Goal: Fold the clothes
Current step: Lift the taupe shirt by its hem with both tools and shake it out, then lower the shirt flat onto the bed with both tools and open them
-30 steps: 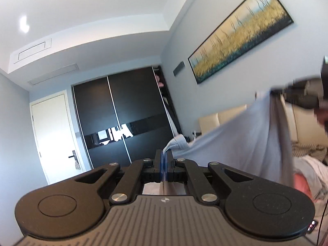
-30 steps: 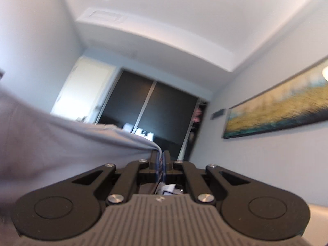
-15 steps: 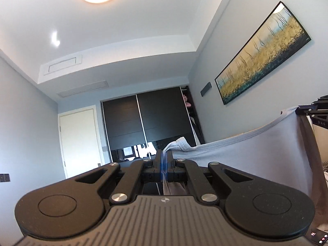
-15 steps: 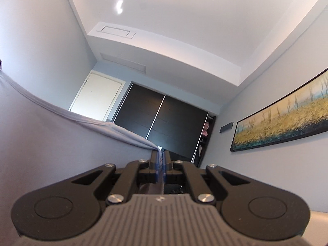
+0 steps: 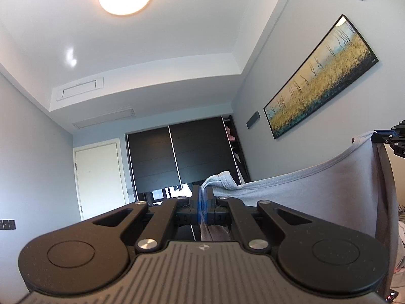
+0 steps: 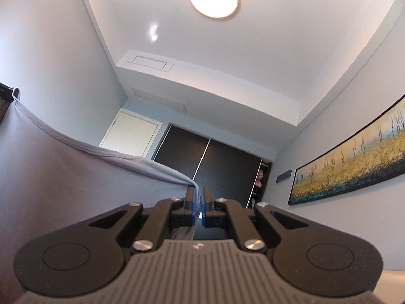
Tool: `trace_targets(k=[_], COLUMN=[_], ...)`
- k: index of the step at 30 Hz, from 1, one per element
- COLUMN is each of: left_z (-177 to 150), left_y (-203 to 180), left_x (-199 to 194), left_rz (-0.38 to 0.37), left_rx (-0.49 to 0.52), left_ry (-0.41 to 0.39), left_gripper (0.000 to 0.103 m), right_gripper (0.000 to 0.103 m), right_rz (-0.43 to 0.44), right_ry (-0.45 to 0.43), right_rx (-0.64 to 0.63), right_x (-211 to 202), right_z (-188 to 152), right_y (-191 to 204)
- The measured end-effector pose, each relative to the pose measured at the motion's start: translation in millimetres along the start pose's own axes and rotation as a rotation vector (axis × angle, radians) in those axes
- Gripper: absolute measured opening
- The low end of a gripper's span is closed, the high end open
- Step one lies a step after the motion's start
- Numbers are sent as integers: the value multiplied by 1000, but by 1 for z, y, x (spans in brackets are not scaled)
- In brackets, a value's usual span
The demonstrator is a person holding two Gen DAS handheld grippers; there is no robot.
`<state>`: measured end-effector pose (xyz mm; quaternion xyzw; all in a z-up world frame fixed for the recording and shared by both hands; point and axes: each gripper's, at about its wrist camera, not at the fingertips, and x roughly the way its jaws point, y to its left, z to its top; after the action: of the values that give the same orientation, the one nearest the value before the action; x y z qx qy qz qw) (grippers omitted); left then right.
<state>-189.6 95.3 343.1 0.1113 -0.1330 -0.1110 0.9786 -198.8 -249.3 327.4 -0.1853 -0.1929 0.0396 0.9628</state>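
Right now both my jaws are pinched tight on one grey garment (image 5: 316, 192). My left gripper (image 5: 202, 197) clamps a bunched corner at the centre of the left wrist view, and the hemmed top edge runs from there to the right edge of the frame, where my right gripper (image 5: 389, 139) holds the other corner. In the right wrist view that edge sweeps from my jaws to the upper left. The cloth's long axis lies between my hands, slightly slack, neither nearer.
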Motion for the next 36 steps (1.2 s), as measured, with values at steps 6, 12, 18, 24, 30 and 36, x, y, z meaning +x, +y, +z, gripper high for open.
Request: trace_targets(k=[6,12,18,24,30,36], left_z=[-1,-41,-115,-198,-296,-419], left_y=[-4,-17,-28,-42,-51,-58], left_x=[2,55,130,225,329,392], left_rz=[20,26,-24,-58,-115,-178], left_rx=[1,54,64,108,128,122], left_ry=[-6,124,331,475,670,893], left_gripper=[0,0,0,0,0,0], right_gripper=[5,5,5,5,5,5], right_rz=[-9,11,47,62,99,173], right_ry=[-29,63,254,443,662,901], right_rx=[-8,-16,-7,-48,-29,5], right_x=[-9,23,85,161,257,329], right_z=[6,-29,-105,-200,-304,-433], right_y=[0,10,26,53,75,109])
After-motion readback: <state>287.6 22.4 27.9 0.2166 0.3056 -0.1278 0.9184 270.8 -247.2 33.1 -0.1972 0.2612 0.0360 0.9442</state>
